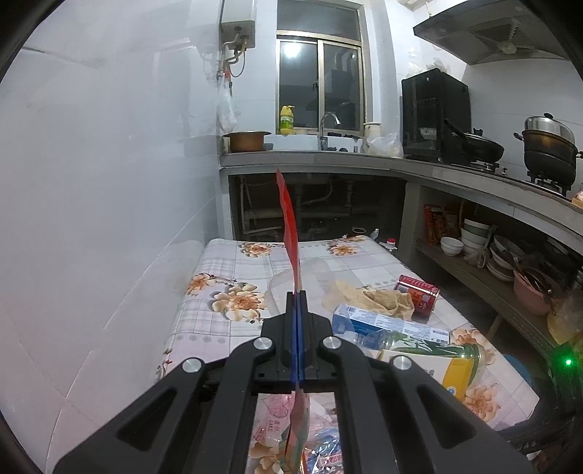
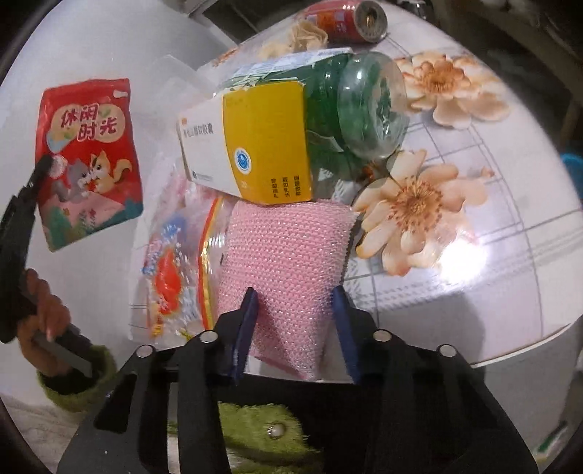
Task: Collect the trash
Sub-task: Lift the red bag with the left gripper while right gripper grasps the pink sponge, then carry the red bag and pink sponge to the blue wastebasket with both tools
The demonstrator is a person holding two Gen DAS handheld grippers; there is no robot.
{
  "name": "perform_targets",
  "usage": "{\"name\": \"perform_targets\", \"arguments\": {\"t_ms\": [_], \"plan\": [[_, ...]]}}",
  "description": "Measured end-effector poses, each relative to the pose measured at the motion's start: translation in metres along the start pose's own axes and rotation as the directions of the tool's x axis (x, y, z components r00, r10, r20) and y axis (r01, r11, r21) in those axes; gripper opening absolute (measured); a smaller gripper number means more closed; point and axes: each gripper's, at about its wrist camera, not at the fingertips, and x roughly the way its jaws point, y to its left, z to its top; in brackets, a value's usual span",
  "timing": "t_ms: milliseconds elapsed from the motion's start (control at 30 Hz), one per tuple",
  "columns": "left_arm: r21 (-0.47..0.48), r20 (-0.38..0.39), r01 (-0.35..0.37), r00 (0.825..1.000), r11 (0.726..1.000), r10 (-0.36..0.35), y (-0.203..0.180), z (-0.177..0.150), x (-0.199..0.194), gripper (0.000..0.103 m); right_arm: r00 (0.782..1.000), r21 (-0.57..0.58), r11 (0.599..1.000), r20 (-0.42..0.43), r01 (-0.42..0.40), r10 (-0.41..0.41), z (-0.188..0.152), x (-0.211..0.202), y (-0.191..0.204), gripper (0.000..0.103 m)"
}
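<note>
My left gripper (image 1: pixel 297 293) is shut on a red snack bag (image 1: pixel 289 226), which stands edge-on above the jaws. In the right wrist view the same bag (image 2: pixel 91 160) hangs at the left, printed with cartoon animals. My right gripper (image 2: pixel 295 302) points down at the table, its blue pads (image 2: pixel 249 317) pressed on both sides of a pink scouring pad (image 2: pixel 288 248). Behind the pad lie a yellow-and-white box (image 2: pixel 255 146), a green plastic bottle (image 2: pixel 364 105), a red can (image 2: pixel 346 20) and crumpled paper (image 2: pixel 306 34). A clear printed wrapper (image 2: pixel 175 269) lies to its left.
The flowered tablecloth (image 2: pixel 473 284) ends at a rounded edge on the right. A hand in a fuzzy green sleeve (image 2: pixel 69 379) holds the left gripper. A white wall (image 1: pixel 109 182) runs along the table's left. A kitchen counter (image 1: pixel 364 160) and a shelf of bowls (image 1: pixel 473 240) stand behind and to the right.
</note>
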Motion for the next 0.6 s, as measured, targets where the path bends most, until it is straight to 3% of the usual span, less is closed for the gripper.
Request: {"name": "perform_targets", "arguments": {"t_ms": [167,600], "plan": [[0.002,0.006,-0.002,1.0,1.0,0.002,-0.003,0.003,0.001,0.0,0.999,0.078,0.996,0.003,-0.047,0.047,-0.001,-0.008,-0.021,0.025],[0.019,0.013,-0.012,1.0,1.0,0.012,-0.012,0.007,0.004,0.0,0.993,0.164,0.986,0.118,-0.025,0.006,-0.015,-0.055,-0.062,0.02]]}}
